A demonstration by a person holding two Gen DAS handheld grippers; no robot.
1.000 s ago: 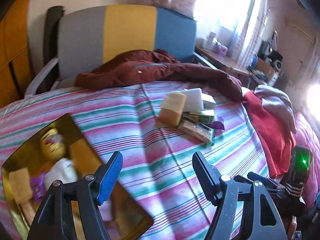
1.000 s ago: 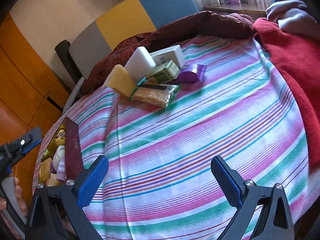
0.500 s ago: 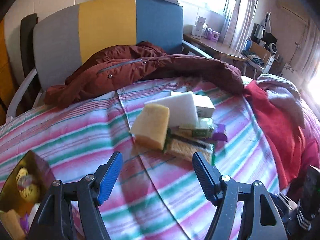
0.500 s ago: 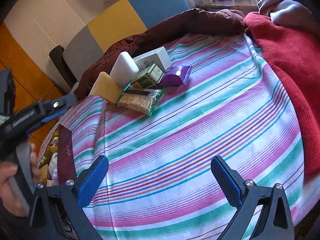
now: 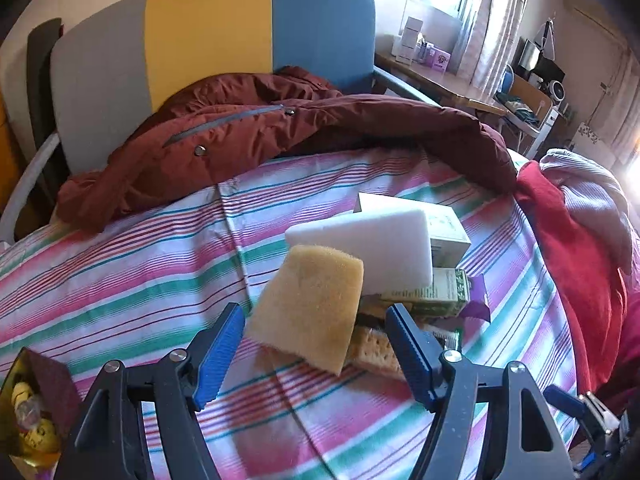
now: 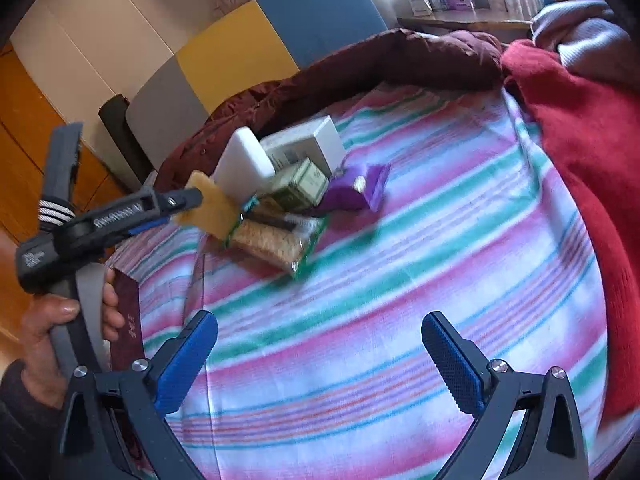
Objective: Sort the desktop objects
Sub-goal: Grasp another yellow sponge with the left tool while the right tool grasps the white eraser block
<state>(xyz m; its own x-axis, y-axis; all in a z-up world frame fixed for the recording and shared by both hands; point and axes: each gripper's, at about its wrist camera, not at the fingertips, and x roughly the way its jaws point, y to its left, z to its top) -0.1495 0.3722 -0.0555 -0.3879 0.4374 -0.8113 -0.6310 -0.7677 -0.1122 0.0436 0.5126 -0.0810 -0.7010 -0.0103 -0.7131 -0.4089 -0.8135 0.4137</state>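
Down at the left gripper's point(image 5: 316, 344) lower left, a gold tray point(image 5: 24, 408) is peeking into frame, holding yellow toy-like pieces point(image 5: 28, 428) too blurred to name; a dark red box wall point(image 6: 128, 320) is standing beside the hand point(image 6: 48, 344) gripping that tool. Straight ahead, the left gripper's blue pads point(image 5: 220, 356) are spreading wide around the near corner of a yellow sponge point(image 5: 308, 312), not yet touching it as far as can be seen. Behind the sponge a white foam block point(image 5: 368, 248) is leaning on a white carton point(image 5: 448, 228), with a green box point(image 5: 436, 292), cracker packet point(image 5: 372, 348) and purple wrapper point(image 5: 476, 304) alongside, all piled on the striped cloth point(image 5: 140, 264). A second ago this pile was lying well ahead and the tray was filling the lower left; now the gripper is closing in. The right gripper point(image 6: 320, 364) is hovering wide open and empty over bare stripes, the pile far ahead to its left.
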